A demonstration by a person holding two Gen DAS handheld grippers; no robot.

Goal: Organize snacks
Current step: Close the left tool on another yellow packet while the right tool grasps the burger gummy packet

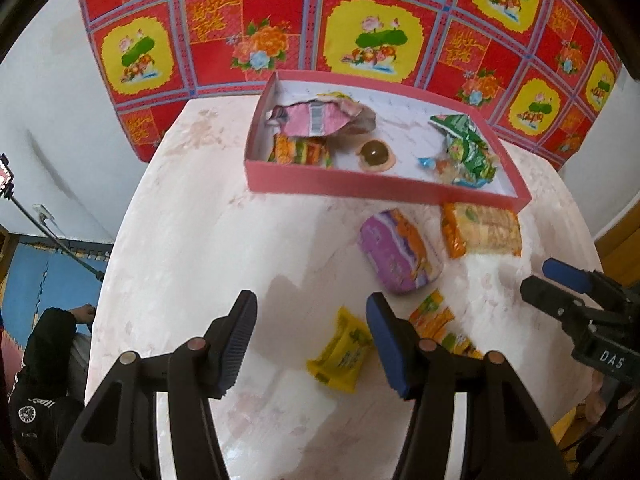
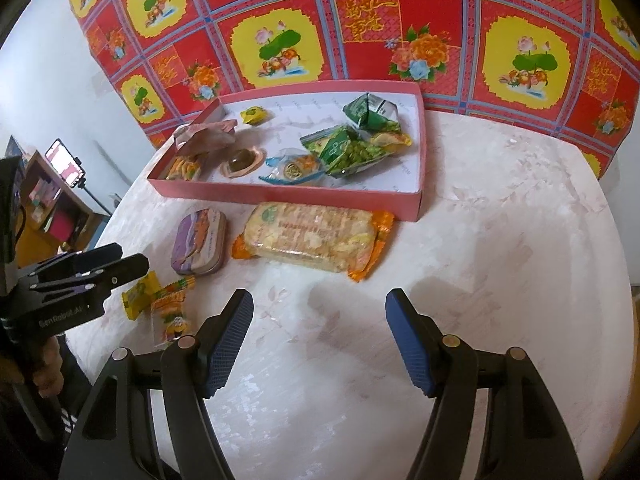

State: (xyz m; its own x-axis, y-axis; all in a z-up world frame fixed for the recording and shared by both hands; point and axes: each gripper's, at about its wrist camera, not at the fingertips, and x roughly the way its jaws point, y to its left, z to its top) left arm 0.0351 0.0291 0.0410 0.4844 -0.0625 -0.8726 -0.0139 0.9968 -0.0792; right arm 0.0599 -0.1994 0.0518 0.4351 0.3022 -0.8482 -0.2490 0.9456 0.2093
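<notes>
Big pale table (image 1: 180, 240) filling the middle of both views, smooth-looking. Easy to knock a snack off the near edge with a careless push.

Long pink box (image 1: 360, 190) at the upper middle, already holding several snacks. Probably light, so likely to slide or tip if bumped on the front wall during a drop-in.

Left gripper (image 1: 311, 308) at the bottom of the left view, fingers apart, gripping nothing. Right gripper (image 2: 319, 296) at the bottom of the right view, fingers apart too, only bare table between. Close side by side, so might bang together if sent to the same snack.

Long cracker pack (image 2: 312, 240) just below the box, still outside. Wide and crumbly-looking. Could crack if squeezed hard, or slip out if pinched at one end.

Purple tin (image 2: 198, 240) left of that pack in the right view. Smooth and hard, so could shoot out from the pads.

Yellow packet (image 1: 344, 354) low in the left view, between the left fingers but not gripped. Flat and thin, so easy to miss or just shove away.

Orange packet (image 1: 434, 318) just to the right, partly hidden behind a finger. Could get grabbed along with the yellow one by mistake
</notes>
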